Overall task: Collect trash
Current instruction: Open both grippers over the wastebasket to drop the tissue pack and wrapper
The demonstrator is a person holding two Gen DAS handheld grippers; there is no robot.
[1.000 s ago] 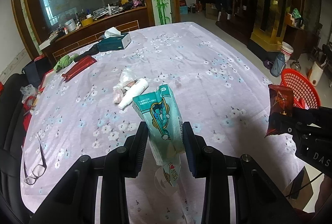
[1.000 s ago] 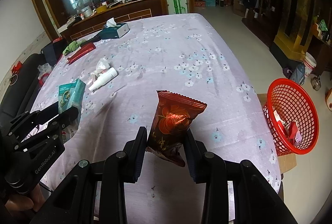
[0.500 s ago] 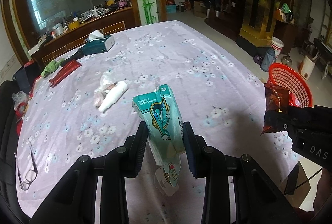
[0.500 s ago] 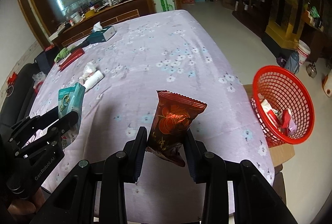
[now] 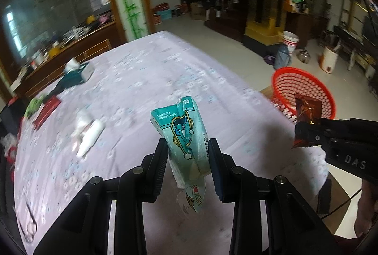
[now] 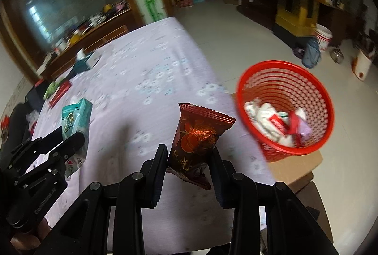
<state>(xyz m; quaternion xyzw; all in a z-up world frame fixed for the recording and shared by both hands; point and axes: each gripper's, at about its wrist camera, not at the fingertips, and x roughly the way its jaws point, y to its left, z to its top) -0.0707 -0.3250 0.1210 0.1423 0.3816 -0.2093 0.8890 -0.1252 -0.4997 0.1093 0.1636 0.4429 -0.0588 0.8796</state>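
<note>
- Right gripper [image 6: 187,161] clamped on dark red crinkled foil snack wrapper [image 6: 197,136], held above the table edge.
- Left gripper [image 5: 187,161] pinching teal printed plastic tissue packet [image 5: 182,136].
- Best carried fully over the rim before letting go.
- Red plastic mesh basket [image 6: 314,92] beyond, holding white papers and wrappers.

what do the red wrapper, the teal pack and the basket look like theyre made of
Red wrapper: glossy foil-like film, crimped zigzag top edge. Teal pack: thin soft plastic, creased and sagging. Red basket: rigid moulded plastic, probably, given its open lattice wall.
</note>
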